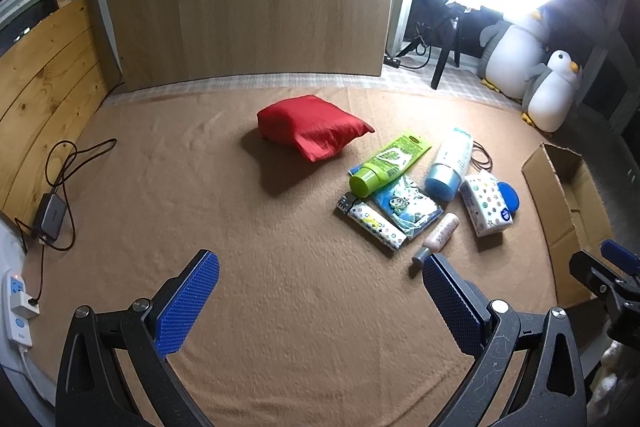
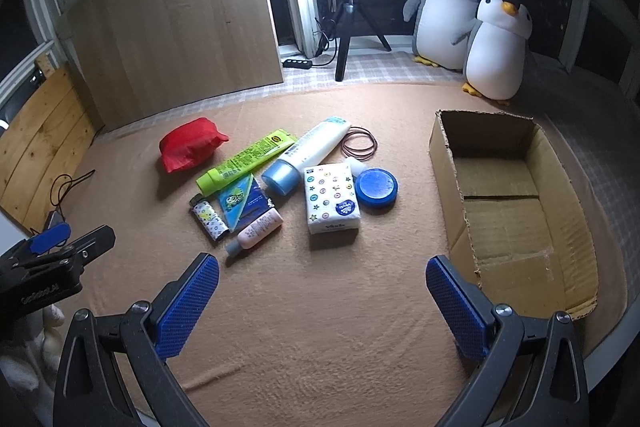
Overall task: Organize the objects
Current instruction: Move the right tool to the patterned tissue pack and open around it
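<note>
Both claws hang above the tan blanket (image 2: 320,327) with nothing in them. The left claw (image 1: 320,303) has its blue pads wide apart, and the right claw (image 2: 322,301) does too.

The landmark is the open brown cardboard box (image 2: 508,211). Far to its left lies the puffy red cloth pouch (image 2: 188,145). Nearer the box sits a heap: a green plastic tube (image 2: 244,163), a small patterned lighter (image 2: 210,219), a flat blue packet with a cartoon on it (image 2: 240,201), a little pink bottle (image 2: 256,233), a white tube with a blue cap (image 2: 304,157), a white tissue pack with coloured dots (image 2: 330,203), thin brown hair rings (image 2: 359,148) and a round blue tin (image 2: 376,188). The tin is closest to the box.

The box looks empty, so the tidying has probably not begun.

A good first pick seems to be the tissue pack or the tin, since they sit on the box side of the heap. The right claw should come down over one thing only, squeeze gently, then lift it over the box wall.
</note>
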`<control>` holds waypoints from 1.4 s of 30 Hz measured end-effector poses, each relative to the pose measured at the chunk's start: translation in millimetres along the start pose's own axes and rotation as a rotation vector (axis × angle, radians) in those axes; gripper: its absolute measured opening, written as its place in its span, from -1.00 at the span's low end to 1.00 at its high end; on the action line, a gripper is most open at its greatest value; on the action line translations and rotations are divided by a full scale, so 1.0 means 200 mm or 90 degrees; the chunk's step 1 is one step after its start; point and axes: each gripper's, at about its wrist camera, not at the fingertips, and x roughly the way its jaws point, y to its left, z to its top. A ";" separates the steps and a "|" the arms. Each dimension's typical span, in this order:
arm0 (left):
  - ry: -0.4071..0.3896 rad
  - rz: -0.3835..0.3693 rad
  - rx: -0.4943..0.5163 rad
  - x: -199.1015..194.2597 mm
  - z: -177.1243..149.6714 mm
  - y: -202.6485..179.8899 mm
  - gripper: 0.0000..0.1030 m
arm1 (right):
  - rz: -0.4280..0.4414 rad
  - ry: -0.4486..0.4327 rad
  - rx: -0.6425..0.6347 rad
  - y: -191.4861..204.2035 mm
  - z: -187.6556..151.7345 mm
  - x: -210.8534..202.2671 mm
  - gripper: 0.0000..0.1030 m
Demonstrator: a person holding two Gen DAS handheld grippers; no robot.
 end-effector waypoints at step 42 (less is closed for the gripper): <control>0.029 0.021 -0.039 0.15 -0.12 0.10 0.99 | 0.170 0.192 0.046 -0.18 0.55 0.86 -0.17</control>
